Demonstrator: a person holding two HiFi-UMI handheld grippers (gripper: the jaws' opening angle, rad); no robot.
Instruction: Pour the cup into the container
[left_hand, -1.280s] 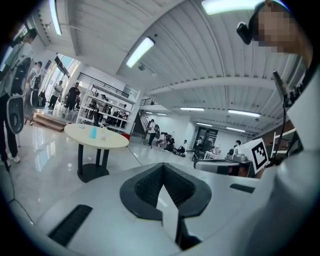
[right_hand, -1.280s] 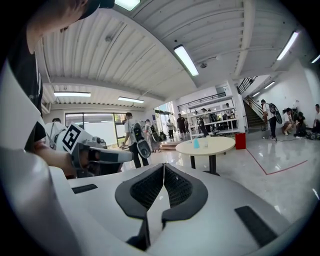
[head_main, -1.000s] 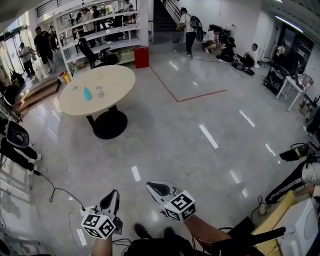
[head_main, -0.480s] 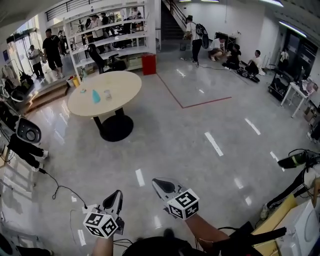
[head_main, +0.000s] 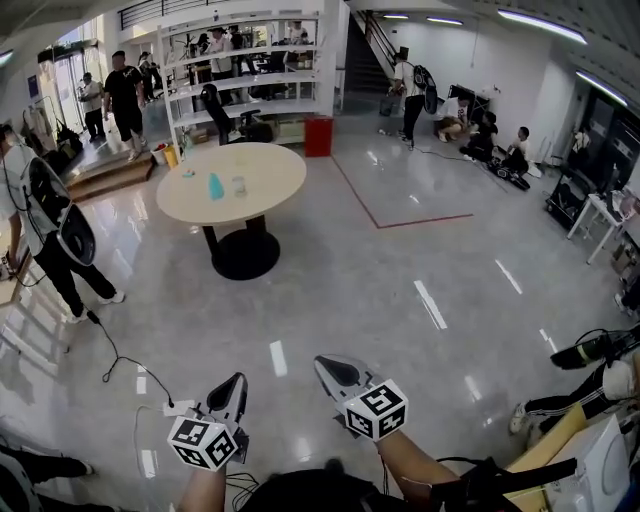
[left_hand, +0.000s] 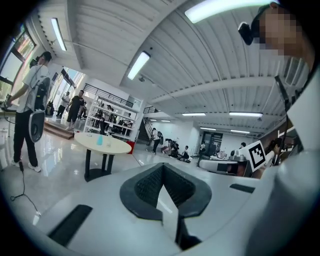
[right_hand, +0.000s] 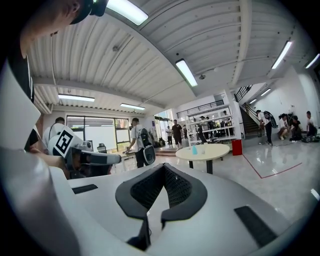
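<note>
A round beige table (head_main: 262, 180) stands far ahead on the shiny floor. On it are a small blue cup (head_main: 215, 186) and a clear container (head_main: 238, 185) side by side. Both grippers are held low, near my body and far from the table. The left gripper (head_main: 235, 384) is shut and empty, and so is the right gripper (head_main: 327, 367). The left gripper view shows its jaws closed together (left_hand: 162, 168), with the table (left_hand: 111, 145) and blue cup (left_hand: 99, 140) small in the distance. In the right gripper view, the table (right_hand: 210, 150) and cup (right_hand: 194, 149) lie beyond the closed jaws (right_hand: 164, 168).
A person with a backpack (head_main: 48, 235) stands at the left, with a cable (head_main: 122, 365) trailing over the floor nearby. Shelving (head_main: 250, 70) and a red bin (head_main: 318, 137) stand behind the table. Several people are at the back of the hall. Red tape (head_main: 400, 222) marks the floor.
The table has drawn nearer and shifted right in the head view. The person with the backpack has come into view at the left. Both grippers have risen a little, still shut.
</note>
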